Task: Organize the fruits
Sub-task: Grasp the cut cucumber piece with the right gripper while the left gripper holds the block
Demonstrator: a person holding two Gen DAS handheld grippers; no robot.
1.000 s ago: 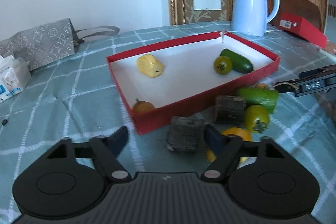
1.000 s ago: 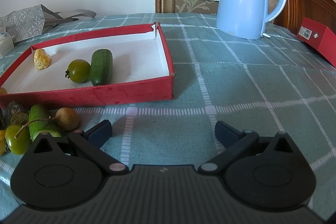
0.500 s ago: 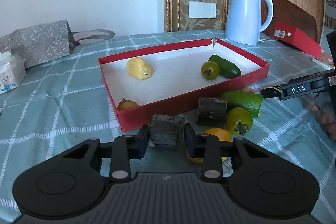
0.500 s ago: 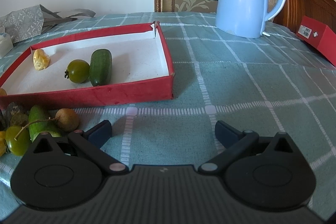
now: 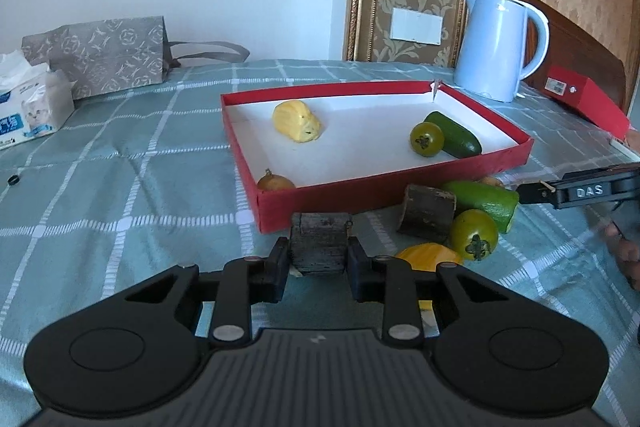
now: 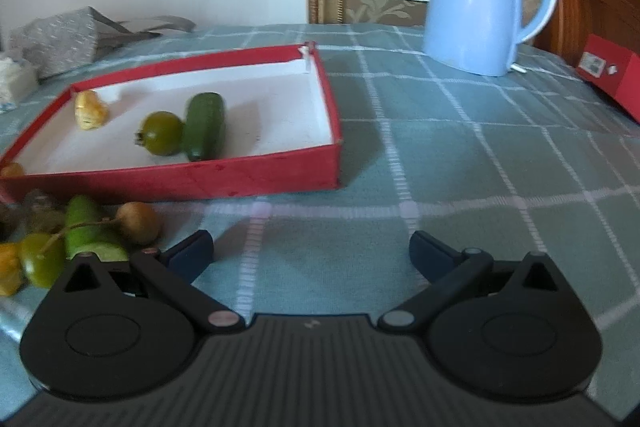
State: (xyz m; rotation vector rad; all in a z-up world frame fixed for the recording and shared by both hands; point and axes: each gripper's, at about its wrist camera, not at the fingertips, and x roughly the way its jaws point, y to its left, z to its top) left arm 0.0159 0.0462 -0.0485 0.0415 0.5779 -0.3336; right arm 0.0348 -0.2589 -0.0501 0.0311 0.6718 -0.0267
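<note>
Pinching a dark block (image 5: pixel 318 243), the left tool (image 5: pixel 318 269) hides its base; right tool (image 6: pixel 312 251) spread.

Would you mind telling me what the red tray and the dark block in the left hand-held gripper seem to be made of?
The red tray looks like cardboard: thin matte red walls, a white paper-like lining and a torn far corner. The dark block, clamped in the left hand-held gripper, looks like rough weathered wood or bark, with a dull, grainy brown surface; the pictures cannot settle which.
</note>
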